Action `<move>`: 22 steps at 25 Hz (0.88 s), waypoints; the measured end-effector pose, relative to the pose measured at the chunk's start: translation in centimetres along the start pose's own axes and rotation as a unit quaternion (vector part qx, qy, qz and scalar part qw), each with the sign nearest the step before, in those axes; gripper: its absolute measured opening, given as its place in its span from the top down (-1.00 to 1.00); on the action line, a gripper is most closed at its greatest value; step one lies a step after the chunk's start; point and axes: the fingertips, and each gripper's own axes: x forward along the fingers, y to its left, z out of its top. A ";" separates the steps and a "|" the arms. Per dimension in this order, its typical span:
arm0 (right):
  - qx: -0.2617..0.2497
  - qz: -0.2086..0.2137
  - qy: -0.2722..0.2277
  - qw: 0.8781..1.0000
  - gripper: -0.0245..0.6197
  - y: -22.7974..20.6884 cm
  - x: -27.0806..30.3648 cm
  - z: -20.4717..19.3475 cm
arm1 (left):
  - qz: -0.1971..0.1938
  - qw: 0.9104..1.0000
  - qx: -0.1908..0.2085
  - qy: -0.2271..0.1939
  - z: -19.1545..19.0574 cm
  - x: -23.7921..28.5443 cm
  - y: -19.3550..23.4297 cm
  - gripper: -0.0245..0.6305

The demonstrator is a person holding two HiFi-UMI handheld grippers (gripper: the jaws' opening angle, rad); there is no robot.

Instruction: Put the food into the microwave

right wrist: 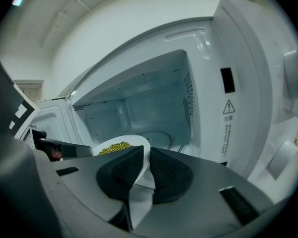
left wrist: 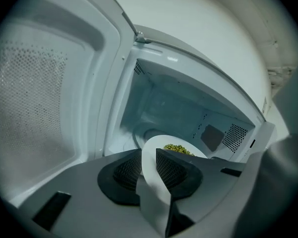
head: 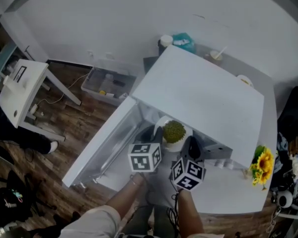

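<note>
A white plate [head: 181, 144] heaped with green food [head: 174, 131] hangs at the mouth of the open white microwave [head: 198, 95]. My left gripper [left wrist: 150, 170] is shut on the plate's left rim [left wrist: 151, 165]. My right gripper [right wrist: 145, 168] is shut on its right rim [right wrist: 146, 171]. In the left gripper view the food [left wrist: 178, 148] shows just past the jaws, with the cavity and its glass turntable [left wrist: 146, 133] behind. In the right gripper view the food [right wrist: 114, 147] lies left of the jaws, before the lit cavity [right wrist: 139, 108].
The microwave door [head: 102, 143] swings out to the left. Knobs [right wrist: 293, 76] sit on the control panel at right. Yellow sunflowers [head: 262, 163] stand on the counter's right end. Cups and a teal packet [head: 184, 41] sit behind the oven. A clear bin [head: 107, 86] lies on the wood floor.
</note>
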 end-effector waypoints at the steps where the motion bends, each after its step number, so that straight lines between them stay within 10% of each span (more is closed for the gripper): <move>1: 0.001 -0.002 0.000 1.000 0.77 -0.1 0.2 -0.1 | -0.001 1.000 0.000 0.000 -0.1 0.3 0.1 0.61; 22: 0.007 -0.045 0.003 0.999 0.77 -1.4 4.1 -0.6 | -0.007 1.000 0.018 0.002 -0.1 4.8 0.5 0.61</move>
